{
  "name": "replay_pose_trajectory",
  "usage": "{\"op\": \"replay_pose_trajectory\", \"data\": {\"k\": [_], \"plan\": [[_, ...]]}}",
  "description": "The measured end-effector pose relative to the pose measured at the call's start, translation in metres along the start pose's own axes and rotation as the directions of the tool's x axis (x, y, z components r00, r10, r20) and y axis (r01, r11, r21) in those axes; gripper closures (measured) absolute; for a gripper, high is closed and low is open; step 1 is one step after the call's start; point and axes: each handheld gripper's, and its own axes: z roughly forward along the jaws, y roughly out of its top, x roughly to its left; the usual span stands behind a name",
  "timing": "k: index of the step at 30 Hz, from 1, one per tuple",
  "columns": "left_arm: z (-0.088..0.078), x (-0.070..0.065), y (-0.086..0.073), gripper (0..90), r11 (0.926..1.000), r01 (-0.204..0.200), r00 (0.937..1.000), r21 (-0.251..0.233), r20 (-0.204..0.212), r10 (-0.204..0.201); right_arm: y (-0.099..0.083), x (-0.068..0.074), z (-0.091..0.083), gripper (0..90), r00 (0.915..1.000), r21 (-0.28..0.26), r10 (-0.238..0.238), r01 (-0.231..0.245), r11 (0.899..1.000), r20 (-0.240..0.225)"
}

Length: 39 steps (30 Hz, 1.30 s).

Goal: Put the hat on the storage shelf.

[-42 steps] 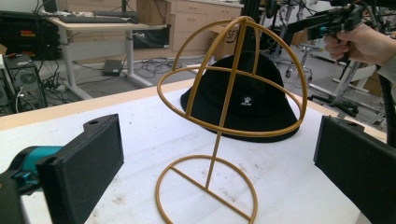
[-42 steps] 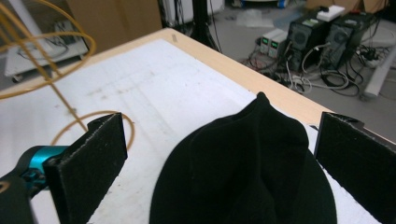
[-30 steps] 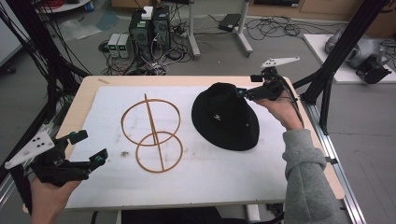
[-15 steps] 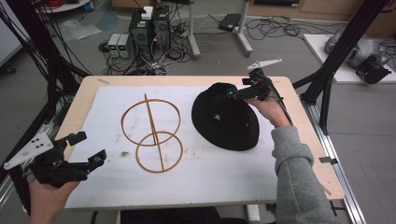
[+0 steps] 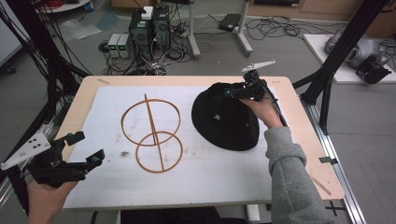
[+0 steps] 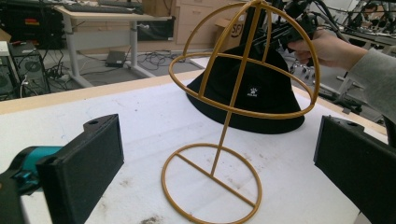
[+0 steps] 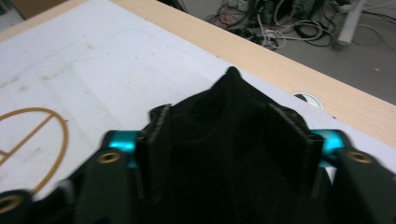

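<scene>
Black fabric of a brimmed bucket hat (image 5: pixel 226 122) is clamped at its two-o'clock edge by the right gripper (image 5: pixel 232 92). At seven o'clock of the yellow wire hat stand (image 5: pixel 152 132), the left gripper (image 5: pixel 86 148) is held spread apart.

Blk hat (image 5: pixel 226 122) w/ small white logo, gold wire stand (image 5: pixel 152 132).

A robotics lab: desktop computers (image 5: pixel 150 28) and tangled cables (image 5: pixel 275 28) sit on the grey floor beyond the table's (image 5: pixel 187 80) far edge, with black aluminium frame struts (image 5: pixel 348 44) alongside.
</scene>
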Motion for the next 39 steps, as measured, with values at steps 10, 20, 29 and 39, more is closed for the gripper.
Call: {"op": "replay_pose_trajectory", "data": {"k": [10, 20, 29, 39], "plan": [[0.001, 0.001, 0.001, 1.8, 1.0000, 0.000, 1.0000, -0.002, 0.002, 0.000, -0.002, 0.002, -0.001, 85.1, 0.9993, 0.032, -0.037, 0.037, 0.999, -0.011], [-0.003, 0.001, 0.002, 1.8, 0.9999, 0.004, 1.0000, -0.011, -0.004, -0.004, -0.001, 0.002, -0.007, 87.1, 0.9983, 0.033, -0.052, 0.053, 0.998, -0.027], [-0.004, 0.000, 0.004, 1.8, 0.9998, 0.000, 1.0000, -0.019, -0.004, 0.000, 0.004, -0.002, -0.034, 87.2, 0.9984, 0.001, -0.045, 0.045, 0.999, -0.036], [-0.003, -0.002, 0.006, 1.8, 0.9997, -0.006, 1.0000, -0.022, 0.001, 0.006, 0.024, 0.008, -0.070, 87.2, 0.9963, -0.026, -0.077, 0.076, 0.997, -0.039]]}}
